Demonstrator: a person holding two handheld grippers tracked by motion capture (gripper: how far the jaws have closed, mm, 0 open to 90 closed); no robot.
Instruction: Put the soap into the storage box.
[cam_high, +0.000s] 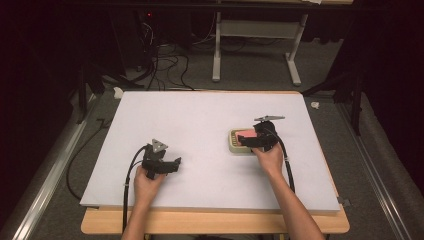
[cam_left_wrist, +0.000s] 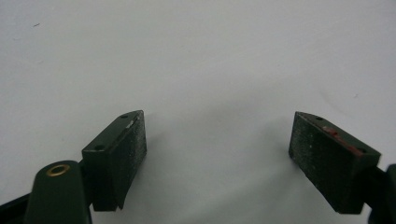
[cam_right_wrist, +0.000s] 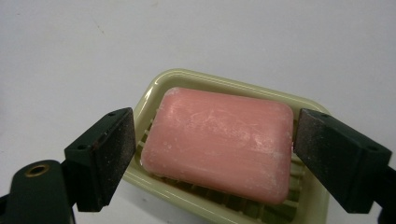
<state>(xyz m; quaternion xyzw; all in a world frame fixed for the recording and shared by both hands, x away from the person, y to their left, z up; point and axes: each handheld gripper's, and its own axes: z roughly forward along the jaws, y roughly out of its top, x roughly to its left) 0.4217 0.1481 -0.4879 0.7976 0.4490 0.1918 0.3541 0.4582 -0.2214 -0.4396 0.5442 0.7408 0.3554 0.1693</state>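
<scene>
A pink bar of soap (cam_right_wrist: 219, 140) lies in a pale green soap dish (cam_right_wrist: 210, 77) on the right half of the white tabletop (cam_high: 200, 115). My right gripper (cam_right_wrist: 215, 154) is open, with one jaw on each side of the soap, close to its short ends; I cannot tell if they touch it. In the high view the soap (cam_high: 244, 133) and dish (cam_high: 234, 145) sit just under the right gripper (cam_high: 250, 140). My left gripper (cam_high: 172, 164) rests low over the bare tabletop at the front left, open, with nothing between its pads (cam_left_wrist: 133, 149).
The white top lies on a wooden table whose front edge (cam_high: 215, 222) shows below the person's forearms. Cables trail from both grippers toward the front. Beyond the table are a floor with cables (cam_high: 165, 65) and a white stand (cam_high: 217, 50).
</scene>
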